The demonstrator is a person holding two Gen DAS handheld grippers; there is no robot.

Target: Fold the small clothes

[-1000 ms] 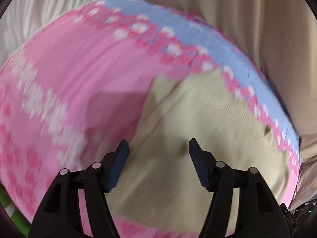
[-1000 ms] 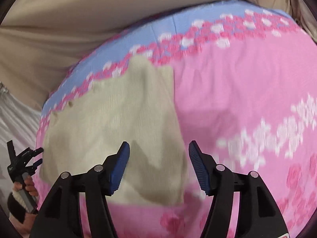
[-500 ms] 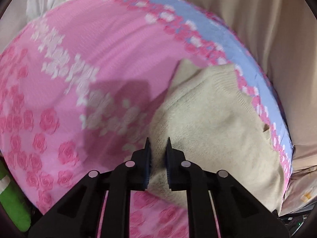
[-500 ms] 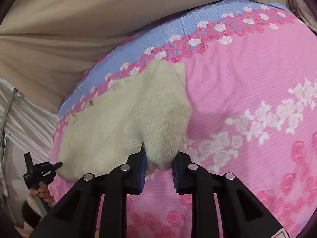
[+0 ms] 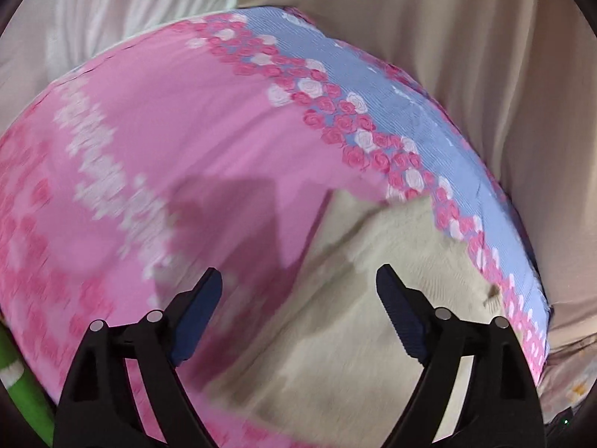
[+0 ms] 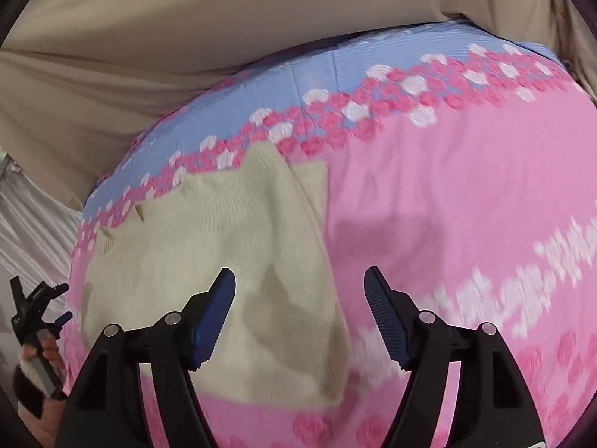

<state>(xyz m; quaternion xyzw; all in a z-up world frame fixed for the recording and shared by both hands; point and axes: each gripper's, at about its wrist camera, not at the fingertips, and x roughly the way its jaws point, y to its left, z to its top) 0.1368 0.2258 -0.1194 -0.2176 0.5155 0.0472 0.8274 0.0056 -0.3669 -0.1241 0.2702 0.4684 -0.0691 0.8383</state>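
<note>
**Cream knit garment on floral bedspread, both grippers spread above it**

Item 1. Cream knit garment (image 6: 224, 254): lies flat on the bed near the blue-bordered edge, its upper edge touching the band of roses. Ribbed texture visible in the right wrist view. A fold or overlapping layer runs down its middle, ending in a narrow strip at the top (image 6: 261, 160). In the left wrist view the same garment (image 5: 373, 298) fills the lower right of the frame, motion-blurred; which part of the garment is which cannot be told from here.

Item 2. Bedspread (image 6: 447, 194): pink, printed with white and deep-pink roses, with a pale blue border (image 5: 410, 112) along the far edge. Beige draped cloth (image 5: 466, 37) hangs behind the bed.

Item 3. Left gripper (image 5: 296, 313): jaws spread wide, holding nothing, above the garment's left edge where it meets the pink cloth. Blue ribbed pads (image 5: 197, 317) clear of the fabric.

Item 4. Right gripper (image 6: 298, 317): jaws spread wide, empty, above the garment's lower right corner. The left gripper also shows at the far left of this view (image 6: 37, 310), held in a hand (image 6: 41, 358), beside the bed's edge.

Item 5. Green object (image 5: 22, 392): a strip at the lower left margin of the left wrist view.
</note>
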